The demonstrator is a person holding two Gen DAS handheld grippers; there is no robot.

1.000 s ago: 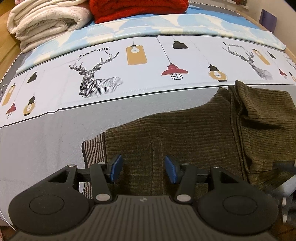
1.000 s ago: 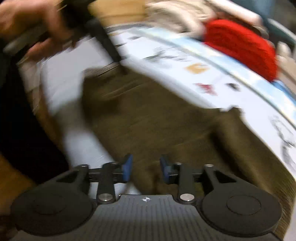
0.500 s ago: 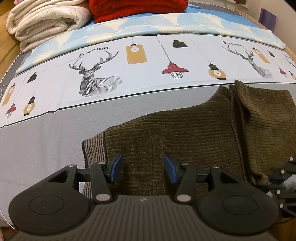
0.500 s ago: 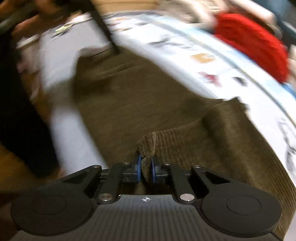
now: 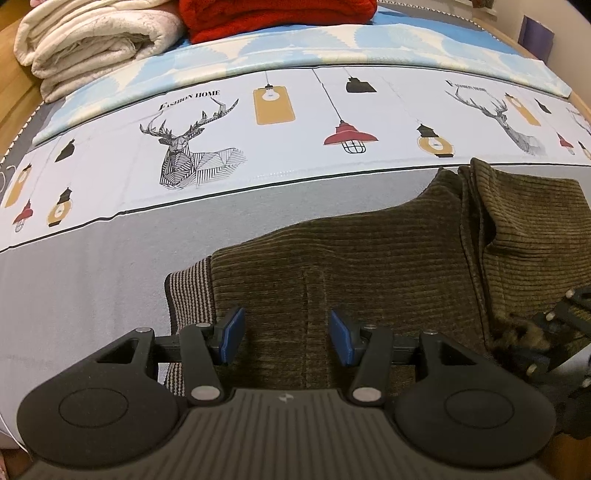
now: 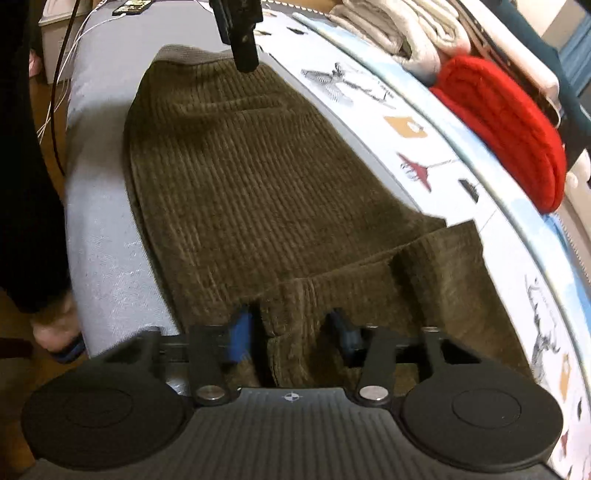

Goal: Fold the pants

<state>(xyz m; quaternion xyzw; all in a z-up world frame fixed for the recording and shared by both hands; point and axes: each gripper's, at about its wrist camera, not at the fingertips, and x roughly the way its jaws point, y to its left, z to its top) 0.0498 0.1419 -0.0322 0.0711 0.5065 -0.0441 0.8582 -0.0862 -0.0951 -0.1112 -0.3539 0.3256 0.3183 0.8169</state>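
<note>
Olive corduroy pants (image 5: 369, 266) lie on the grey part of the bed, striped waistband (image 5: 190, 295) at the left. Their leg end is folded back on itself at the right (image 5: 535, 218). My left gripper (image 5: 284, 336) is open and empty, just above the pants near the waistband. In the right wrist view the pants (image 6: 240, 173) stretch away, and the folded leg edge (image 6: 288, 321) lies between the blue pads of my right gripper (image 6: 290, 332), which is open. The right gripper also shows in the left wrist view (image 5: 546, 343), at the folded leg edge. The left gripper shows in the right wrist view (image 6: 238, 37).
The printed bedspread (image 5: 295, 122) with deer and lamps covers the far side. A folded white blanket (image 5: 92, 40) and a red knit (image 5: 277, 14) lie at the back. A person's dark-clad leg and slippered foot (image 6: 55, 328) stand by the bed edge, near cables (image 6: 62, 74).
My right gripper, open a second ago, shut on the folded leg edge half a second ago and has opened again, letting it go. The left gripper has stayed put.
</note>
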